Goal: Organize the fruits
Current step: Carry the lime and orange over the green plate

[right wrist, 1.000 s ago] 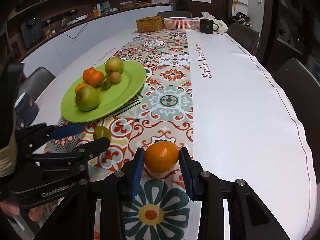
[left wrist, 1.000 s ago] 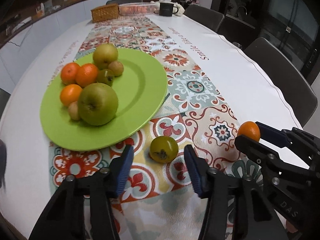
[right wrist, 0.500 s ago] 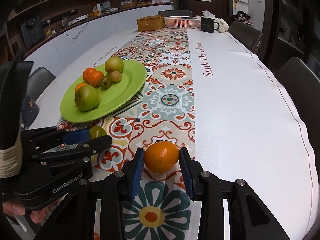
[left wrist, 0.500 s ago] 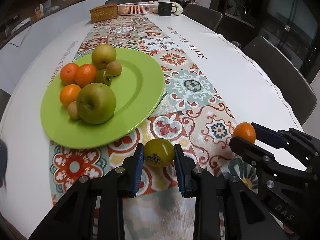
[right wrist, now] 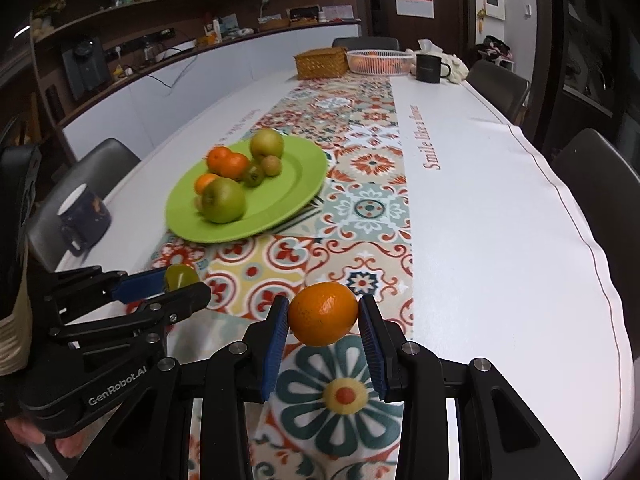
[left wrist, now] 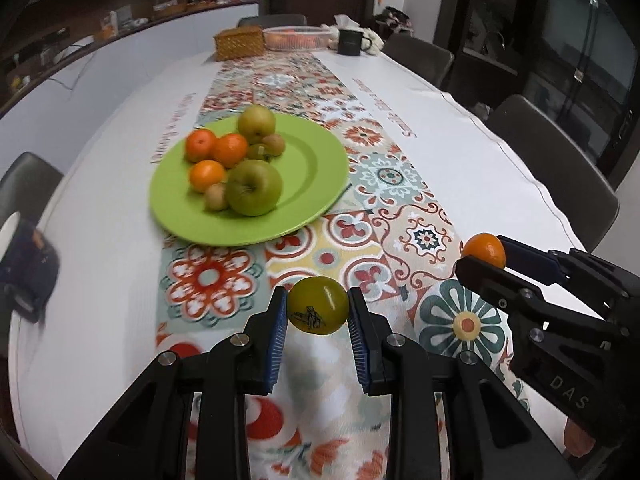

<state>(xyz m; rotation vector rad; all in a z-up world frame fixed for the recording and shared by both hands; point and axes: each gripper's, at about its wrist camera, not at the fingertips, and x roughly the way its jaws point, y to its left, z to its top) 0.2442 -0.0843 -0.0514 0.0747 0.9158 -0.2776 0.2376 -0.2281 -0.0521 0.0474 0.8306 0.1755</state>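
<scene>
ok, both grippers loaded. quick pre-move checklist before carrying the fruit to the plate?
1. Left gripper shut on green persimmon, blue pads on both sides: ok.
2. Right gripper shut on orange, centred between the pads: ok.
3. Both fruits clear of the tablecloth: cannot tell.
4. Bare space on the near and right part of the green plate: ok.
5. Grippers apart from each other: ok.
6. Dark mug at the left table edge out of the path: ok.

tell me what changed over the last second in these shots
The left gripper closed its fingers on the green persimmon, loose on the table runner before, and lifted it. The right gripper kept its orange and rose too. The fruit on the green plate stayed put.
</scene>
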